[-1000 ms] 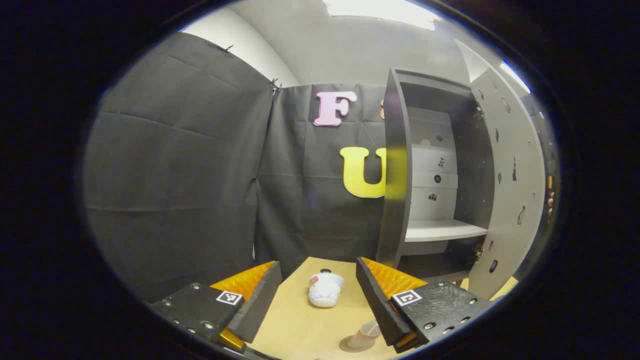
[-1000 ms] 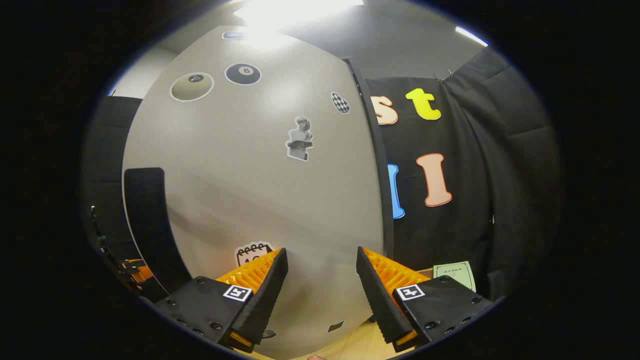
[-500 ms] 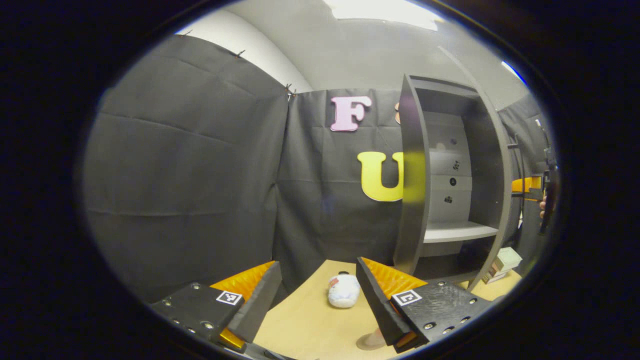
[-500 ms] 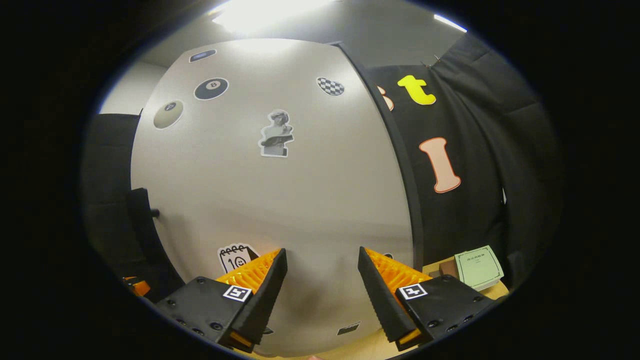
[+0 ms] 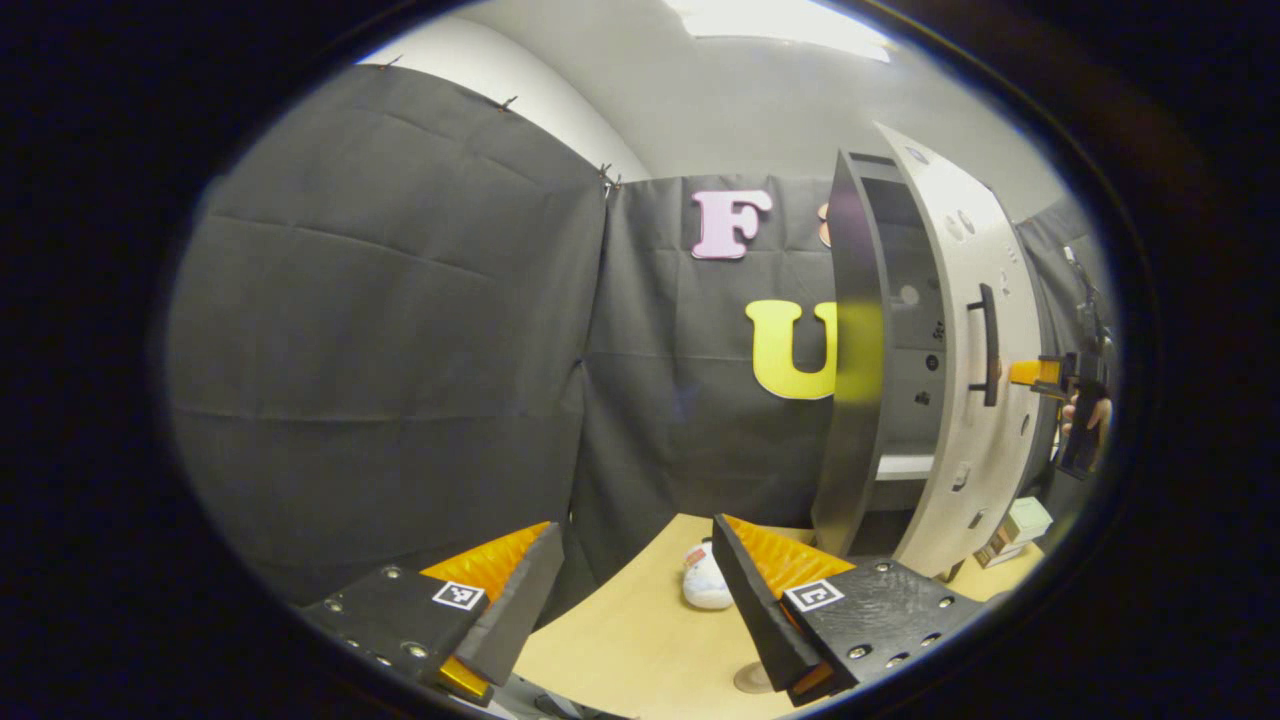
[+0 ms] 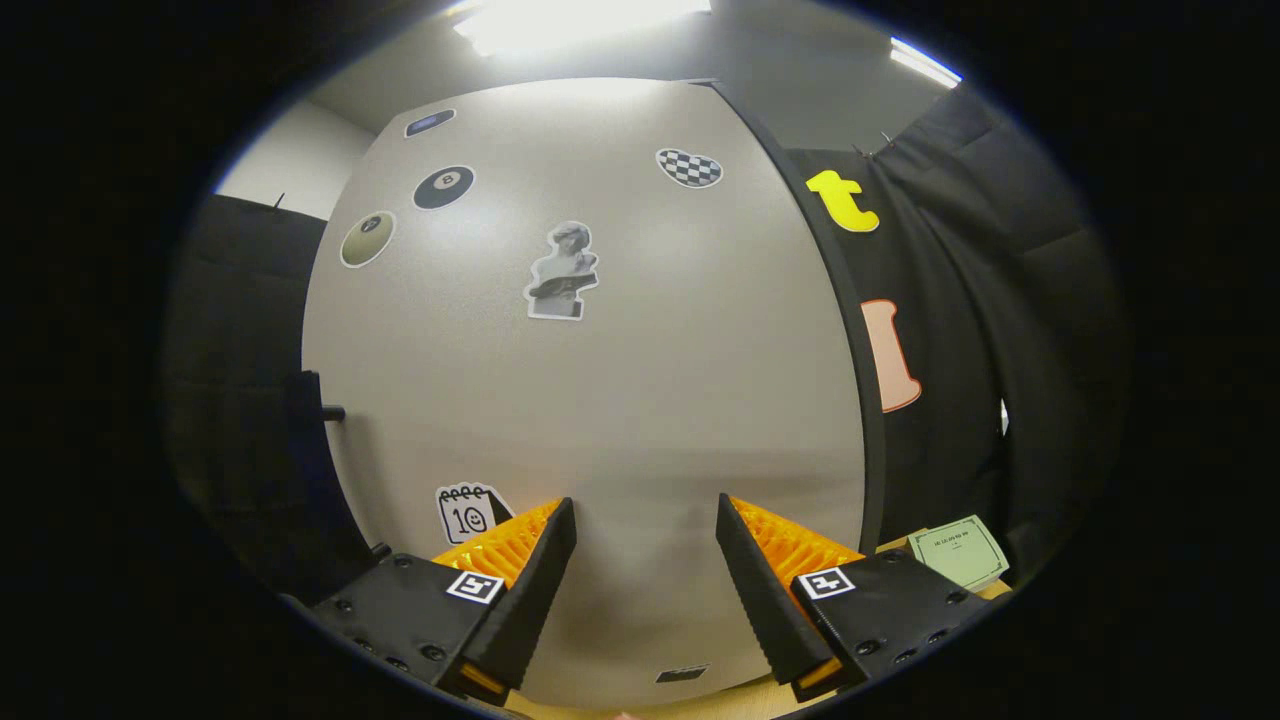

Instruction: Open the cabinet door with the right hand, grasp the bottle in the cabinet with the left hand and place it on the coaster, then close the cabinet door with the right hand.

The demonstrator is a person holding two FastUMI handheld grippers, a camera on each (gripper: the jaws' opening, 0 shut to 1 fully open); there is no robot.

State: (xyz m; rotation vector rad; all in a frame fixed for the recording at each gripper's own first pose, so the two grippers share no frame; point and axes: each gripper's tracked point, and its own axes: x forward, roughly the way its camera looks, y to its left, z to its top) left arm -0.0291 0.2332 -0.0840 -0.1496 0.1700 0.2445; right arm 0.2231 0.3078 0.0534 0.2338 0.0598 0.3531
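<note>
The dark cabinet (image 5: pixel 850 380) stands at the right on the wooden table (image 5: pixel 640 640). Its pale, sticker-covered door (image 5: pixel 985 450) with a black handle (image 5: pixel 988 345) hangs a narrow gap from shut. My left gripper (image 5: pixel 636 565) is open and empty, low over the table. The edge of a round coaster (image 5: pixel 750 678) peeks out beside its right finger, which hides whatever stands on it. My right gripper (image 6: pixel 640 570) is open, close against the door's outer face (image 6: pixel 620 400); contact is unclear. The other gripper (image 5: pixel 1040 372) and a hand (image 5: pixel 1088 420) appear past the door.
A white rounded object (image 5: pixel 706 582) lies on the table in front of the cabinet. Small boxes (image 5: pixel 1015 525) sit at the cabinet's right, and a green-and-white booklet (image 6: pixel 958 550) lies past the door's hinge edge. The door's handle (image 6: pixel 310 440) is at the left.
The door has swung from wide open to nearly shut, the right gripper following its outer face. The cabinet has drifted rightwards in the left gripper view, and the coaster has slid behind the finger.
</note>
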